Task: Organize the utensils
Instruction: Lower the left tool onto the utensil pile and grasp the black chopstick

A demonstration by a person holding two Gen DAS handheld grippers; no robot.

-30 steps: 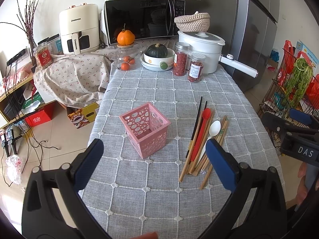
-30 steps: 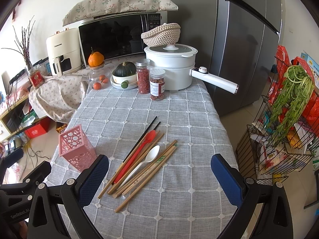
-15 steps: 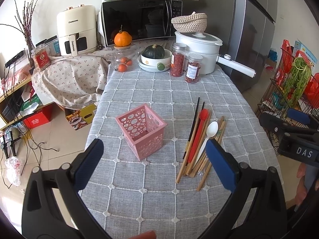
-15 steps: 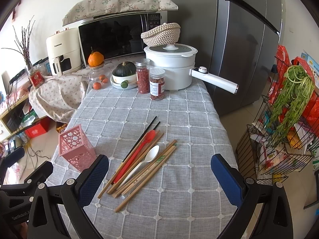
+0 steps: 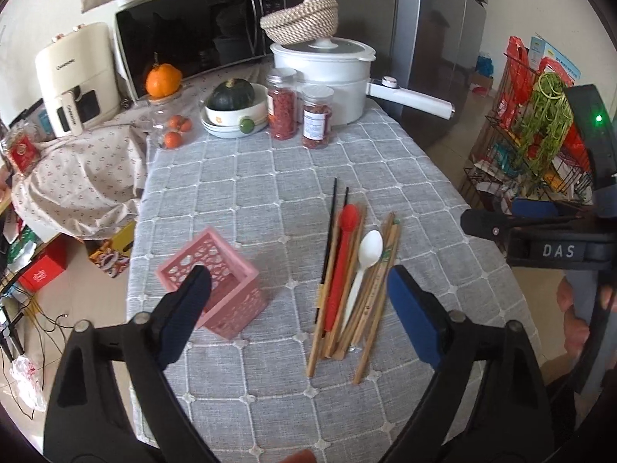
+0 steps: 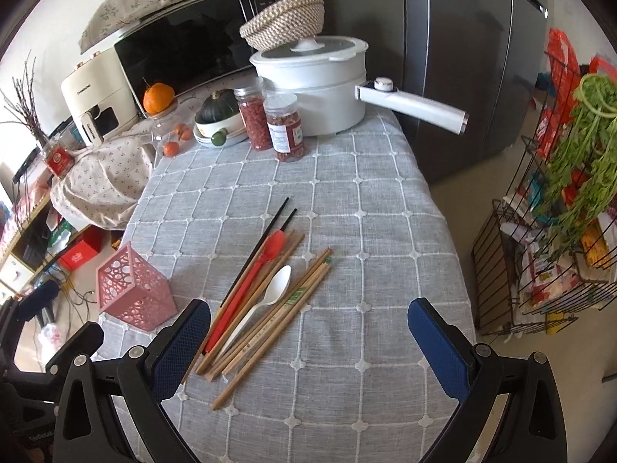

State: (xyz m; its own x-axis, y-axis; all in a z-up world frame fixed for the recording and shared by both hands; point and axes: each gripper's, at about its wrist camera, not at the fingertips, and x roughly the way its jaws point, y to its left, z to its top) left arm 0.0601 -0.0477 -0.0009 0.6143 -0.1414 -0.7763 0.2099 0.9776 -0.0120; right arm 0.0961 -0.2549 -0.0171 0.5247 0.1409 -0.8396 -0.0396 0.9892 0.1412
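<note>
Two claws, left claw [image 5: 297, 308] and right claw [image 6: 308, 332], both spread, empty, above the utensils [image 6: 266, 293].

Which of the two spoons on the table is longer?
The red spoon: its handle runs well past the short white plastic spoon lying beside it among the wooden chopsticks.

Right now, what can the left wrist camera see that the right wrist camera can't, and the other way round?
Only the left wrist view shows inside the pink basket, which looks empty, plus the right gripper at the table's side. Only the right wrist view shows the twig bundle and the left gripper low beside the basket. Both show the chopsticks, red spoon, white spoon, white pot and two jars.
</note>
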